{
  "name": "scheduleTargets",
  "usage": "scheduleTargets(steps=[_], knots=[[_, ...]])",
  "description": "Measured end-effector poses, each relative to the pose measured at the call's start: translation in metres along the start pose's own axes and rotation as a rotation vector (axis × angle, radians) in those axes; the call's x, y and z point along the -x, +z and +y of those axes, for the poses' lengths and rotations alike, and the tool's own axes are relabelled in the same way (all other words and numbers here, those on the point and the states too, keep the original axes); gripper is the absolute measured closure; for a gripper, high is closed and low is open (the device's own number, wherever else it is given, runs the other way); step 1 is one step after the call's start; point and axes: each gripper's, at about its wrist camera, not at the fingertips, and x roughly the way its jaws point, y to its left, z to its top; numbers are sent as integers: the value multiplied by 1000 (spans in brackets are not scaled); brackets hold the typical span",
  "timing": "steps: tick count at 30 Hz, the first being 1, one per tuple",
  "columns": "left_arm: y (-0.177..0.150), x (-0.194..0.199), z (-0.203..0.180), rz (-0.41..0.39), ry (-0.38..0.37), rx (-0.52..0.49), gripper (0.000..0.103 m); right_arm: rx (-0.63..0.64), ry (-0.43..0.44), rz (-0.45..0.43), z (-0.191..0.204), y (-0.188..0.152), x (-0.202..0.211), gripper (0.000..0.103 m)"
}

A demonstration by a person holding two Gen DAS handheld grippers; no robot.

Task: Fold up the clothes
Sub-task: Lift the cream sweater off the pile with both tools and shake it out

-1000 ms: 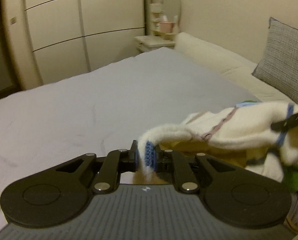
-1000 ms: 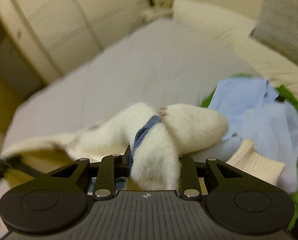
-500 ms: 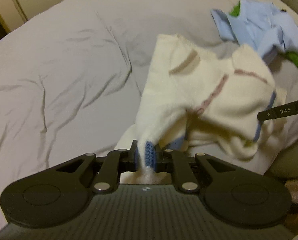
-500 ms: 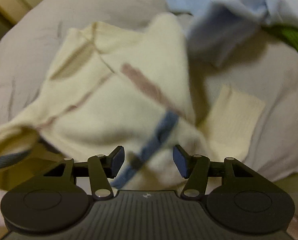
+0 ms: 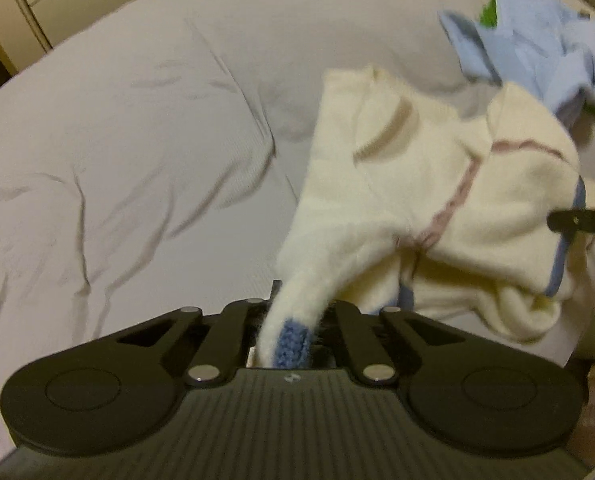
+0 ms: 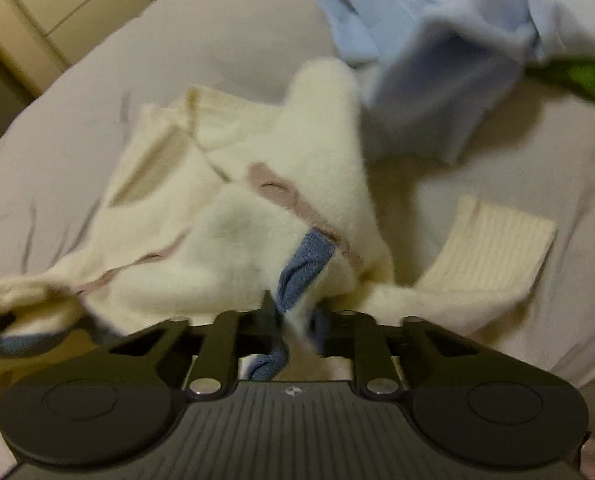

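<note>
Cream sweater point(image 5: 437, 200) lies crumpled on the bed point(image 5: 137, 140), toward the near right part of the sheet, collar end pointing away toward the far edge. Its long axis runs roughly near-to-far; the hem with the blue trim sits at the near edge, where both grippers are.

Left gripper point(image 5: 291, 326): jaws closed on a blue-tipped corner of the sweater, cloth pulled into a narrow tail between the fingers. The body of the garment lies ahead and to the right of this grip.

Right gripper point(image 6: 295, 320): blue-trimmed hem bunched between the fingers, jaws look closed on it, though blur softens the edges. From here the sweater spreads ahead and to the left. One ribbed cuff point(image 6: 493, 248) lies flat on the sheet to the right, apart from the jaws.

So the two grips hold the same near edge, set side by side, with the garment stretching away from both. Neither hand is clearly nearer the collar.

Blue garment point(image 6: 437, 60) and a green one point(image 6: 569, 76) lie heaped beyond the sweater toward the far right corner, the blue one just touching or overlapping its far shoulder; cannot tell which.

Sweater is not folded flat as it lies: creased, one side doubled over.
</note>
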Motion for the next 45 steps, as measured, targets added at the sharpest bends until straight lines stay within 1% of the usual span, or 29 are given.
scheduleTargets(steps=[2,4,6,8,10,13,15,16,17,18,19,20,21,22,23,24,25,26,27,28,31,32,34,35,36,38,41,42,45], knots=[[4,24,13,-46,15,54,100,62,40,-51,16,12,27,92],[6,50,27,-91,25,116,99,101,113,-120,37,34,56,94],[5,79,46,-133,30,194,98,145,207,-198,64,60,87,94],[1,112,59,-186,64,230,98,197,301,-277,95,86,117,94],[-4,146,71,-243,113,255,98,250,388,-350,127,110,143,94],[-15,190,102,-309,169,344,98,297,491,-407,173,142,168,94],[-26,209,127,-337,197,418,98,290,560,-402,204,160,171,93],[-33,212,140,-329,212,443,98,279,595,-389,220,165,169,91],[-41,209,154,-297,233,462,97,272,623,-363,236,169,166,85],[-50,202,166,-247,253,479,96,272,641,-323,253,172,163,66],[-61,190,178,-183,259,490,96,278,643,-272,271,172,158,34],[-75,176,189,-115,258,498,94,282,641,-247,288,167,154,23],[-88,162,200,-46,257,506,92,287,636,-248,300,157,153,14],[-102,149,211,22,255,514,92,286,617,-247,307,146,152,14],[-113,140,220,64,245,508,90,277,587,-237,312,135,148,14],[-122,136,227,89,229,495,87,257,549,-215,313,123,141,14],[-132,131,234,114,213,481,85,220,500,-178,309,112,130,14],[-142,127,241,138,197,467,82,181,449,-138,303,98,117,14],[-151,122,248,163,181,454,75,139,395,-98,293,82,104,14],[-161,117,256,188,165,440,72,98,334,-55,282,64,92,15],[-190,103,277,261,117,398,70,-39,137,77,245,8,65,16],[-194,104,283,270,90,375,69,-87,88,117,230,-11,60,17],[-181,109,286,236,49,329,69,-157,6,177,206,-44,54,19],[-173,112,287,216,31,308,72,-178,-36,202,197,-59,54,19],[-165,115,287,195,13,287,74,-193,-73,221,193,-71,53,19],[-150,120,288,154,-23,244,74,-201,-120,230,194,-87,47,19],[-127,127,289,93,-77,180,74,-182,-146,214,199,-96,40,20],[-119,120,283,90,-75,152,74,-168,-151,207,201,-96,34,21],[-112,69,257,156,-39,53,74,-107,-168,203,204,-86,8,30]])
